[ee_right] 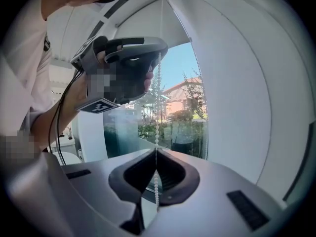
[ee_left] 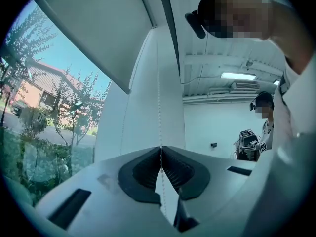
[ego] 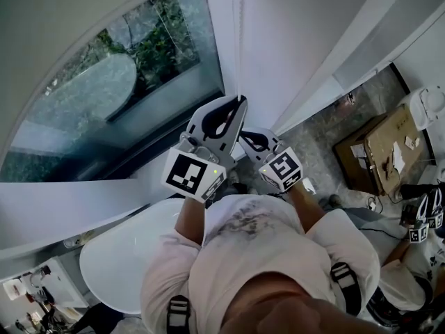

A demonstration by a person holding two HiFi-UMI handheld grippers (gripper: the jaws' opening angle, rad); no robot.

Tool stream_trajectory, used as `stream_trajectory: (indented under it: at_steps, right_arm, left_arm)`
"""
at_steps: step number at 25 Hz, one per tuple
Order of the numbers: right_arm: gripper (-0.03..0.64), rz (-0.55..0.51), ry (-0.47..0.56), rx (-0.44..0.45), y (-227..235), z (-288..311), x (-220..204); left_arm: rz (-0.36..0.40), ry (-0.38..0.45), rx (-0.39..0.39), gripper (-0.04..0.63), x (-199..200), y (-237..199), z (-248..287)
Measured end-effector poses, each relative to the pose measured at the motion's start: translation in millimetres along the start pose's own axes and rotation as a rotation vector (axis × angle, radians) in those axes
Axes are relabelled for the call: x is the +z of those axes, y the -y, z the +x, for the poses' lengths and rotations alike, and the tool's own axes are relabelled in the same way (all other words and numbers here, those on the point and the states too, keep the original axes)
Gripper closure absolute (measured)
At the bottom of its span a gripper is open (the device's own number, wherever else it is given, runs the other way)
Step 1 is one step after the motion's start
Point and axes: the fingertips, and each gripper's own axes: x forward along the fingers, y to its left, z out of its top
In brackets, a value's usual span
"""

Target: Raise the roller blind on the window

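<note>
Head view: gripping chain (ego: 240, 33) beside window (ego: 104, 89) with left tool (ego: 240, 101), right tool (ego: 243, 133); got blind (ee_left: 94, 28) partly up, more pulling likely.

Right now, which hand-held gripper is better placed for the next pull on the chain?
Left, probably: the left hand-held gripper grips the bead chain above the right hand-held gripper, with more downward travel.
</note>
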Motion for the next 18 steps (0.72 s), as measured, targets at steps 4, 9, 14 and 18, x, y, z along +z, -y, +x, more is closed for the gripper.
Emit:
stream_trajectory:
  at_steps: [4,9,14,18]
  right_arm:
    - [0.555,0.006,-0.038,0.002,-1.8,4.2,-17.4]
    - [0.555,0.023,-0.075,0.01,-4.0,6.5,-37.5]
    - [0.555,0.04,-0.117,0.02,-5.2,10.8,-58.5]
    - [0.554,0.047,-0.152,0.023,-8.3,12.4,-76.2]
  left_arm:
    - [-0.024,-0.031,0.007,0.583,-18.3,-0.9,-3.5]
    - [-0.054,-0.064,0.019,0.583,-38.9,-0.1,-8.6]
    - [-0.088,-0.103,0.022,0.583,-60.7,0.0,-11.5]
    - [-0.103,-0.137,0.022,0.583,-77.2,2.0,-17.4]
